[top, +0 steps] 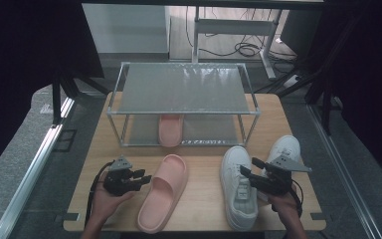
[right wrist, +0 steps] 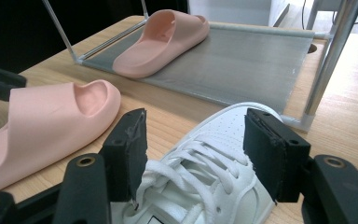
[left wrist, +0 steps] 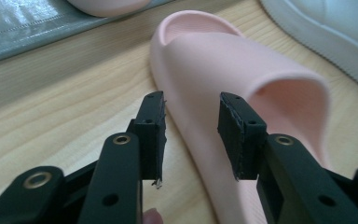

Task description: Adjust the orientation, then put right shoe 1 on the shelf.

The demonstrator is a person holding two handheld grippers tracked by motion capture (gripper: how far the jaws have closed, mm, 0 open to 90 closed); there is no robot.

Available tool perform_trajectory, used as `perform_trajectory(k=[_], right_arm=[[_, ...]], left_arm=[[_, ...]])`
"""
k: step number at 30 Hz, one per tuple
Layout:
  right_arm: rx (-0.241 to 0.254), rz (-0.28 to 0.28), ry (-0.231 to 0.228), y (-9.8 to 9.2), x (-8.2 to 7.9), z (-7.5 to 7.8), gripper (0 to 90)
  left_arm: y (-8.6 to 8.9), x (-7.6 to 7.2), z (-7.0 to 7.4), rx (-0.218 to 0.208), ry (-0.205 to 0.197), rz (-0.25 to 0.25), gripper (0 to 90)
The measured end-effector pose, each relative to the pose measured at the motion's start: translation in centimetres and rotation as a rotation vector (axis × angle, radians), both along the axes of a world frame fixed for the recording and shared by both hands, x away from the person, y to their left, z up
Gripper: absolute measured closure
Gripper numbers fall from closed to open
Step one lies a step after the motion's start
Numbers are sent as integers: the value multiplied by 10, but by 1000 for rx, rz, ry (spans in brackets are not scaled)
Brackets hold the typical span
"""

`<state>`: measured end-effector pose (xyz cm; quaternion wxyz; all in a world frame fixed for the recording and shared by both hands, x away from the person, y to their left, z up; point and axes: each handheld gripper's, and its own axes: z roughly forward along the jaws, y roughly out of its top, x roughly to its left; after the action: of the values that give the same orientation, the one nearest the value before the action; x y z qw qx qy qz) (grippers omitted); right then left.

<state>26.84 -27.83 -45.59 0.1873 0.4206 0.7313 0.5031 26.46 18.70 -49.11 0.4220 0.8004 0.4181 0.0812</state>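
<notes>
Jaws of my left gripper [top: 142, 177] stand apart, released, just beside the soft pink foam slipper [top: 162, 191] lying on the wooden table [top: 199, 209]; my right gripper [top: 247, 172] hovers unclenched over the white laced sneaker [top: 238, 186].

Pink slides, white sneakers, pale wood

The slipper [top: 162, 191] on the desk [top: 204, 204] is soft salmon pink, matching the second slipper [top: 170, 129] at 12 o'clock from it on the grey, faintly speckled lower shelf [top: 214, 130] of the silver-framed rack [top: 182, 89]. The sneaker [top: 238, 186] at 3 o'clock is white with white laces. The desk is light wood with fine grain. Each hand-held gripper [top: 144, 178] is black, pads [right wrist: 130, 149] included.
</notes>
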Motion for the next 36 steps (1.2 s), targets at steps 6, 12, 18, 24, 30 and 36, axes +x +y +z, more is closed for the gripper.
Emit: perform_trajectory(k=[6, 12, 18, 24, 30, 36], right_arm=[[-1, 0, 1, 0, 0, 0, 400], [-3, 2, 6, 1, 1, -2, 399], [-5, -5, 6, -1, -2, -2, 399], [0, -19, -12, -4, -6, 2, 401], [-1, -20, -15, -4, -8, 3, 401], [-7, -7, -13, 0, -7, 2, 400]], left_arm=[[-2, -10, 1, -5, 0, -2, 603], [-5, -11, -5, 13, 18, 0, 604], [-10, -8, -6, 23, 16, -3, 598], [-21, -4, -13, 47, 22, -6, 613], [-33, -1, -22, 85, 6, 16, 705], [-35, 0, -23, 78, -8, 66, 814]])
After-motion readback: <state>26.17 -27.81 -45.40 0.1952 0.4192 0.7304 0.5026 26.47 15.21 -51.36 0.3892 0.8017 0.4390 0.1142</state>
